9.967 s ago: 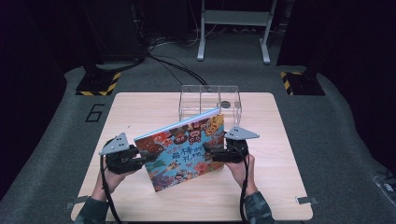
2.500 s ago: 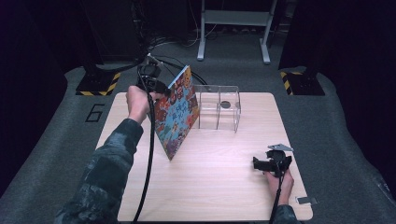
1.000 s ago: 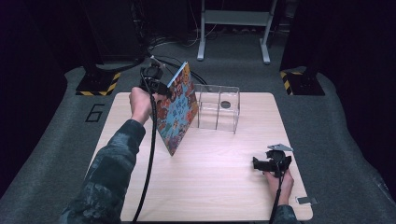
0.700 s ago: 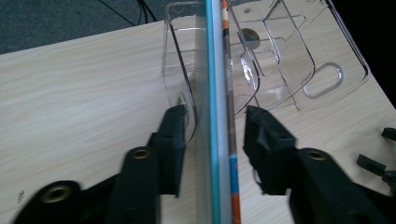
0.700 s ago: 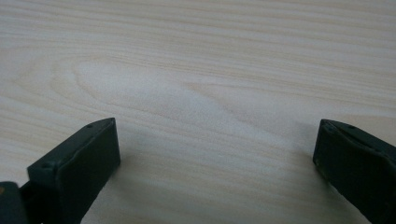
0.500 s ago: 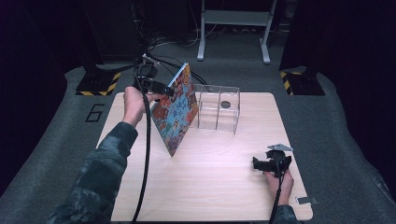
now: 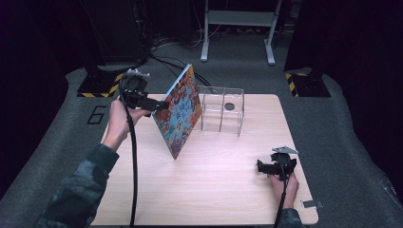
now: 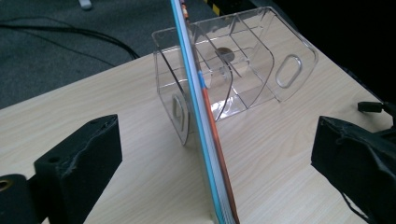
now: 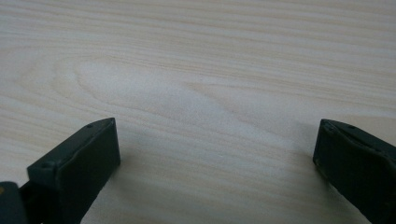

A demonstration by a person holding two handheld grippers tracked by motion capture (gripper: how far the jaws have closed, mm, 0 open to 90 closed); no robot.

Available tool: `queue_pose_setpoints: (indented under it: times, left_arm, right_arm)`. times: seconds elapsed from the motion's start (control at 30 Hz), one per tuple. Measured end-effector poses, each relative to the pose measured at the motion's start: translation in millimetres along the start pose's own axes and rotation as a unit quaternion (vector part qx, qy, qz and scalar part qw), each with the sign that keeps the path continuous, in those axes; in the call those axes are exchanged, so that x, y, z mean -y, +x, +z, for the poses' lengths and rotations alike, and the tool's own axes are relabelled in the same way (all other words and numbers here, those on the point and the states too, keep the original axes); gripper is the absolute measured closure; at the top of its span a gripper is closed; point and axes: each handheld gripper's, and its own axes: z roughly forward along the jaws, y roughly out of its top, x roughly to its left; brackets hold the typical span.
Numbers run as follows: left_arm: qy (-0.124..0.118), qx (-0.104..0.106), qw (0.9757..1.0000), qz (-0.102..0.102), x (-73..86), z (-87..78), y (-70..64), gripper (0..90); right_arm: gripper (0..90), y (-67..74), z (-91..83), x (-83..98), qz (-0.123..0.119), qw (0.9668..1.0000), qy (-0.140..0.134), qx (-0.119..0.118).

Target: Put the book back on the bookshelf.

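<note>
Leaning now against the clear acrylic organizer [image 7: 222, 109]: picture book [image 7: 178, 114], bottom edge on the wooden table [image 7: 214, 190], top tilted onto the organizer's near end wall. Left gripper [image 7: 159, 105] jaws just been opening, now spread wide either side of the book's edge, pads clear of both covers, so released. Seen from the left gripper view: book [image 8: 205, 135] edge-on dead centre between the jaws, organizer [image 8: 243, 74] just beyond it, touching. Right gripper [image 7: 264, 166] parked low over bare table [image 9: 196, 70], well apart from book, jaws wide, nothing between. Placement looks done, judging by the lean; left to do probably just backing the left hand out without clipping the book. Could not tell whether the book sits in a slot or merely rests against the outside wall. Materials: glossy busy-printed cover, blue and orange edges, thin stacked white pages; organizer transparent rigid plastic, curved dividers, oval handle cut-outs, small round dark object inside; table pale wood-grain laminate; jaw pads matte black, blocky.
</note>
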Motion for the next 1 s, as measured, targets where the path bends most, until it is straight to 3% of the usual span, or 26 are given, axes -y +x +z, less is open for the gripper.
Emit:
queue_pose_setpoints:
  times: [0.13, 0.23, 0.6, 0.83, 1.0]
  left_arm:
    - [-0.013, 0.003, 0.9998, 0.015, 17.4, -14.0, -2.4, 0.1]
    - [-0.021, -0.012, 0.9993, 0.028, 30.0, -21.4, -4.4, 0.0]
    - [-0.040, -0.022, 0.9984, 0.035, 84.3, -35.9, -4.5, 0.0]
    - [-0.024, -0.039, 0.9984, 0.031, 133.7, -30.8, -2.2, 0.0]
    - [0.006, -0.046, 0.9986, 0.023, 174.2, -17.6, 3.1, 0.0]
  right_arm:
    - [0.0, -0.1, 0.2, 0.0, -0.001, 1.0000, -0.001, -0.001]
    - [0.0, -0.3, 0.2, 0.0, -0.004, 1.0000, 0.000, 0.000]
    - [0.0, -0.1, 0.3, -0.1, -0.002, 1.0000, -0.001, 0.000]
    - [0.0, 0.6, 0.4, -0.1, 0.000, 1.0000, -0.001, -0.002]
    - [0.0, 1.0, 0.5, -0.2, -0.001, 1.0000, -0.001, -0.002]
